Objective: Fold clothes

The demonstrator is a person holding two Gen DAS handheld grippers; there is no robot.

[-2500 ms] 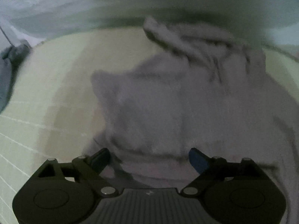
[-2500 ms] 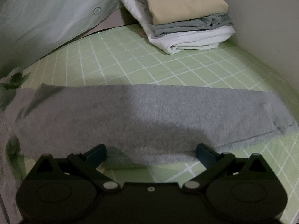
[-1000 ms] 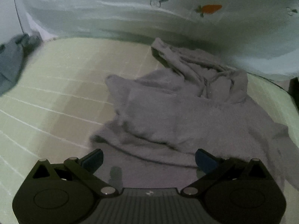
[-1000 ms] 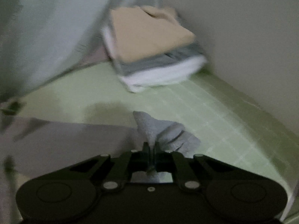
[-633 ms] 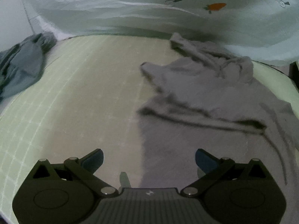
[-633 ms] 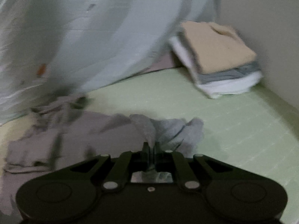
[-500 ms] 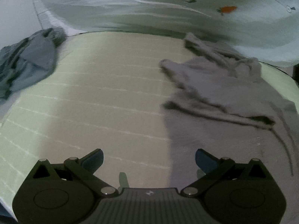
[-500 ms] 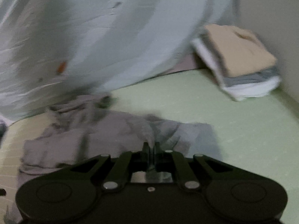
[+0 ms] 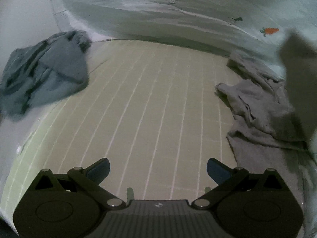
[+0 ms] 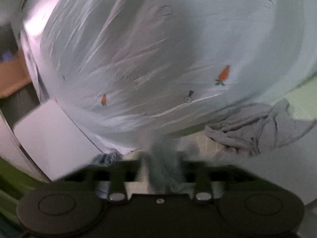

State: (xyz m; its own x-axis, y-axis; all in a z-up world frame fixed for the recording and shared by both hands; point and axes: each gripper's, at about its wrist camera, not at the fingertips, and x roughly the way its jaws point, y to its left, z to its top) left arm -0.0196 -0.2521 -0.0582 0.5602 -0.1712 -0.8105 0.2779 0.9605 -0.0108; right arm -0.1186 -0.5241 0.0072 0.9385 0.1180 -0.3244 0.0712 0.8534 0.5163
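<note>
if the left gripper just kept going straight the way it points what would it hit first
Probably the bare pale green checked bed sheet ahead of the open left gripper. The crumpled blue-grey garment lies off to its left and the light grey sweatshirt to its right. Depth is unclear.

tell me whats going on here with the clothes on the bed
A person is folding laundry with handheld tongs. The right tongs appear shut on a bunched bit of the grey garment, which lies crumpled on the green checked sheet; that view is blurred. The left tongs are open over bare sheet, holding nothing. A blue-grey garment lies in a heap at the far left.
</note>
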